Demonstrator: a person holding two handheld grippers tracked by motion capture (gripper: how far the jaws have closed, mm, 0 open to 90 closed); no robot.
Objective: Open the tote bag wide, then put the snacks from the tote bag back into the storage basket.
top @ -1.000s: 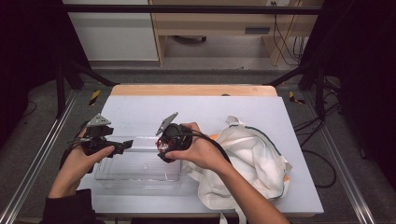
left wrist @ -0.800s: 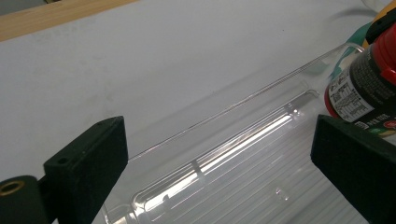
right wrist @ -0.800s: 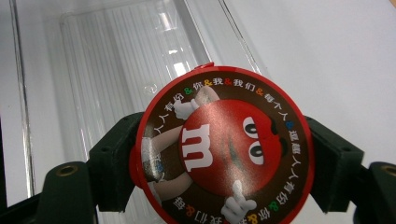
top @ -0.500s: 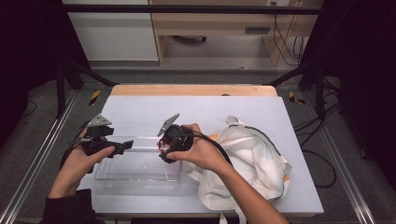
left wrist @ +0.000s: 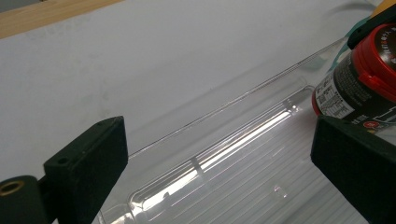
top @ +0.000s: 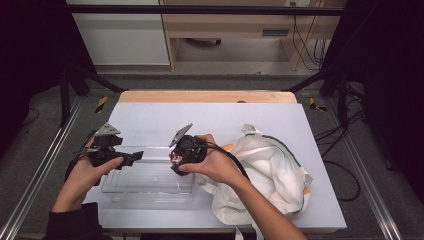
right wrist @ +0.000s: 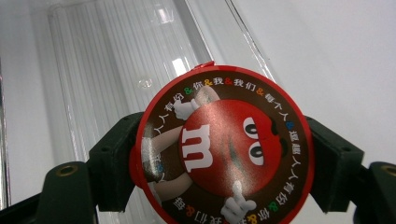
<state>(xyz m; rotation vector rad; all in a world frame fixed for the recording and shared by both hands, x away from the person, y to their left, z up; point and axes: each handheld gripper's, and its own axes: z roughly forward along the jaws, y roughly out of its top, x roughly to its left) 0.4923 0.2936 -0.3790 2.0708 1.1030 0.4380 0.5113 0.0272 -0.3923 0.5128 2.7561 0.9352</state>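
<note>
Clearly the right tongs (right wrist: 219,163) clamp a red-lidded candy tub (right wrist: 224,149) by its sides, poised just above the clear tray (top: 150,182) for setting down; left tongs (left wrist: 224,163) gape empty alongside, apparently steadying the tray.

1. The clear tray (top: 150,192) sits on the table (top: 225,115), near its front left.
2. The cloth bag (top: 270,170) lies just right of the tray.
3. The candy tube (right wrist: 224,149) hangs over the tray's right end.
</note>
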